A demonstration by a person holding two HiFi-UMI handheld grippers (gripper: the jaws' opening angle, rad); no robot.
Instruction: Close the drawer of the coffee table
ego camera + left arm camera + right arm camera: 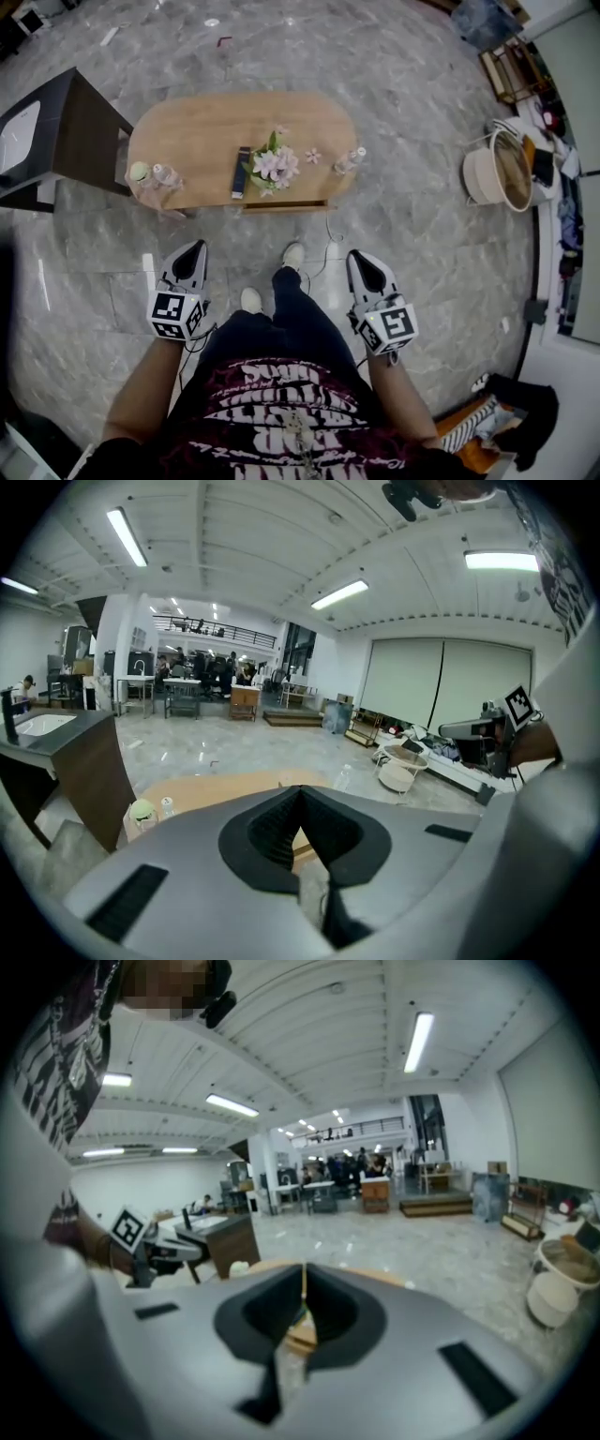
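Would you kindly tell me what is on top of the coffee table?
On the coffee table: a bunch of flowers, a dark flat bar, a clear bottle, and a green-topped item beside another bottle. The drawer's inside is hidden under the tabletop.

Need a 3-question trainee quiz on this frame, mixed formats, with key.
1. True or false: the left gripper touches the coffee table.
2. What stands at the middle of the tabletop? A) flowers B) a laptop C) a kettle
3. Fill in: the jaws of the right gripper are ____, with nothing between them.

Key: 1 false, it is held apart from the table, over the floor; 2 A; 3 shut.
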